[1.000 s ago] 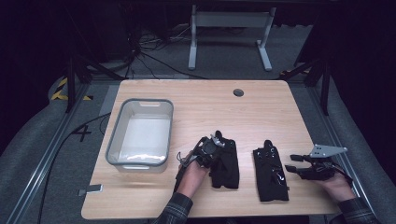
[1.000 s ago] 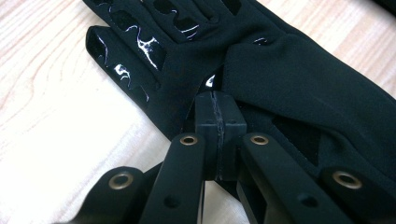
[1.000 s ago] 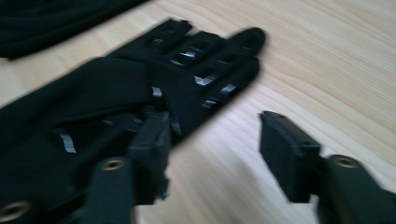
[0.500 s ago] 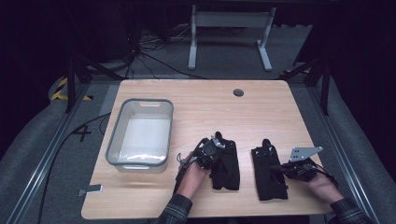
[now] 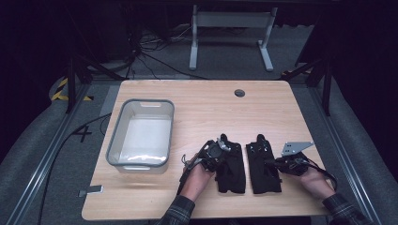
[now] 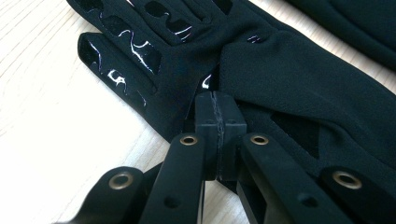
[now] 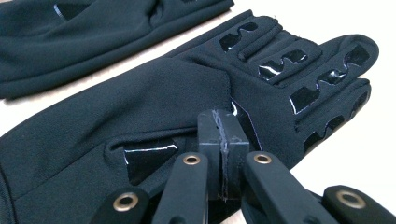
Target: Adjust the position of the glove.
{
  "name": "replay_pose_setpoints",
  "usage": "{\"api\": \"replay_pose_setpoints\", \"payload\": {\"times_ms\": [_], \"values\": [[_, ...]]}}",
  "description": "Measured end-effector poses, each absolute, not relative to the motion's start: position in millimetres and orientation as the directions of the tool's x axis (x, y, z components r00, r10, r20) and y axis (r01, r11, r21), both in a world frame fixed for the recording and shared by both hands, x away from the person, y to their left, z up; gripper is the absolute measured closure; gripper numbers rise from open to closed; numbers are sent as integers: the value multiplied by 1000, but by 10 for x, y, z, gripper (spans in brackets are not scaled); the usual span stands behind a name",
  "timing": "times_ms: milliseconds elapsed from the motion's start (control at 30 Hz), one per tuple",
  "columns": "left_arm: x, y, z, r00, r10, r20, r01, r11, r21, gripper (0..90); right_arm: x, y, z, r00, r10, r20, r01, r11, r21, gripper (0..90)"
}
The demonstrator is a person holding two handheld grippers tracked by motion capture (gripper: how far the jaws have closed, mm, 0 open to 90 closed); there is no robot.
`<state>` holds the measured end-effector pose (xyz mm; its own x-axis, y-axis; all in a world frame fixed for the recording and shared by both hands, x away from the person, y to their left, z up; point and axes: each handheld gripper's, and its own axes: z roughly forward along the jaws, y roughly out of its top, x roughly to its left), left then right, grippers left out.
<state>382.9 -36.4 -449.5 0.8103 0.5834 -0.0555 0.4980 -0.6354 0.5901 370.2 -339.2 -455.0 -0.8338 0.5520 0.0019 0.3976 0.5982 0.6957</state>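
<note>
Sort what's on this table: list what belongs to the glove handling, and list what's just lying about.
In the job:
- left glove
- right glove
- left gripper, jaws shut at the left glove
- right gripper, jaws shut at the right glove

Lying about:
- clear plastic bin
- small metal clip near the table's front edge

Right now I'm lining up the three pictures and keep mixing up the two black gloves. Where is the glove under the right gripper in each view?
High view: the right glove lies low, right of centre, beside the left glove.
Right gripper view: it spreads across the middle, fingers towards the upper right.
Left gripper view: a black strip in the top right corner.
Shared landmark: the pale wooden table.
</note>
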Motion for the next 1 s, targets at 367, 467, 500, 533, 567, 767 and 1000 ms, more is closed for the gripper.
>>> {"api": "replay_pose_setpoints", "payload": {"times_ms": [367, 467, 500, 533, 567, 767, 1000], "values": [[3856, -394, -4511, 784, 614, -88, 530, -589, 610, 899, 3705, -3341, -4542, -845, 535, -7, 383, 614, 690, 900], [3864, -405, -4515, 782, 617, -88, 530, -584, 615, 898, 3705, -3341, -4543, -845, 534, -6, 383, 613, 691, 900], [3864, -405, -4515, 782, 617, -88, 530, -584, 615, 897, 3704, -3342, -4542, -845, 534, -5, 383, 613, 691, 900], [3866, -404, -4515, 781, 618, -90, 531, -581, 616, 897, 3704, -3342, -4542, -845, 534, -5, 383, 613, 691, 900], [3867, -396, -4512, 783, 615, -97, 531, -579, 619, 896, 3701, -3346, -4539, -845, 535, -4, 383, 610, 694, 900], [3824, -295, -4430, 773, 624, -113, 535, -547, 644, 733, 3664, -3427, -4483, -846, 534, 12, 377, 582, 721, 863], [3754, -188, -4442, 749, 647, -139, 568, -521, 637, 582, 3599, -3485, -4470, -849, 528, 12, 371, 581, 724, 856]]}}
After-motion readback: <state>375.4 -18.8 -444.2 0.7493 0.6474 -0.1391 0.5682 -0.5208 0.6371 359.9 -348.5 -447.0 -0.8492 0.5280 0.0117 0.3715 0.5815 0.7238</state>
